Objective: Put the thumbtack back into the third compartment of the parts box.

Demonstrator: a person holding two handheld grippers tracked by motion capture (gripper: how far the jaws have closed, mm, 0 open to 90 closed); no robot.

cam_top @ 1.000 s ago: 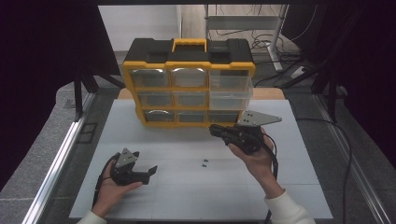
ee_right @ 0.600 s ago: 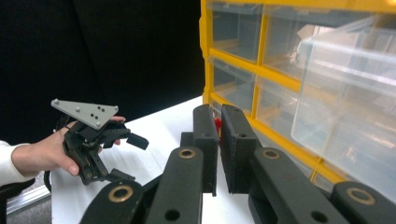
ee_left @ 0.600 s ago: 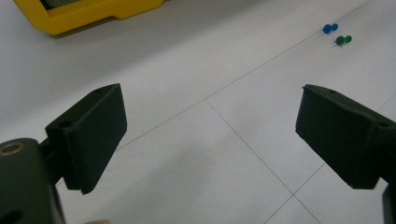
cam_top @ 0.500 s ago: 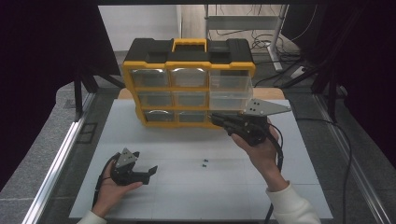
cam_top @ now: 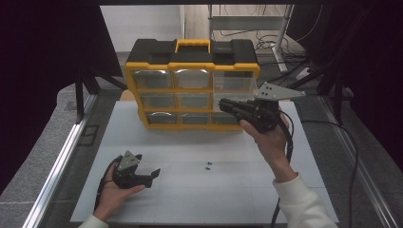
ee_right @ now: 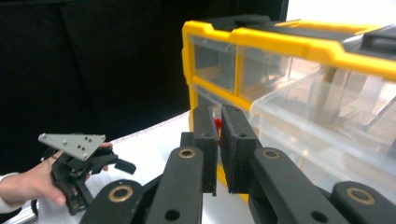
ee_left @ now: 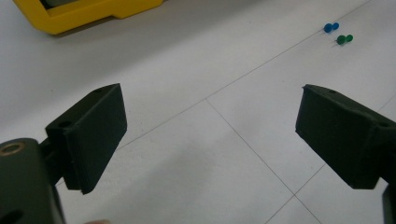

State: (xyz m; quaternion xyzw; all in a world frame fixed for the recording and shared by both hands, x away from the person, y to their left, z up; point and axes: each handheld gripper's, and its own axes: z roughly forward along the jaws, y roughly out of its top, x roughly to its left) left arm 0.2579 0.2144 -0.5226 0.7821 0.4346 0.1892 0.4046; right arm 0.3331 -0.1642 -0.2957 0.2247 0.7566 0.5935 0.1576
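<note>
A yellow and black organizer (cam_top: 190, 66) with clear drawers stands at the back of the white table (cam_top: 199, 194). Its top right drawer (cam_top: 233, 84) is pulled out a little. My right gripper (cam_top: 224, 103) is held up just in front of the right column of drawers. In the right gripper view its jaws (ee_right: 218, 112) are shut on a small red pushpin (ee_right: 217, 123), right beside the clear drawer (ee_right: 327, 116). My left gripper (cam_top: 151, 176) rests low at the table's front left, open and holding nothing (ee_left: 210, 116). A blue pushpin (ee_left: 330, 27) and a green pushpin (ee_left: 344, 39) lie ahead of it.
The two loose pushpins (cam_top: 207, 165) lie mid-table between the hands. Dark curtains close in both sides, and a metal rail (cam_top: 57, 166) runs along the table's left edge. Cables trail from both grippers.
My right gripper has risen from just above the table and moved back to the organizer's right drawers. The left gripper has stayed in place, open.
</note>
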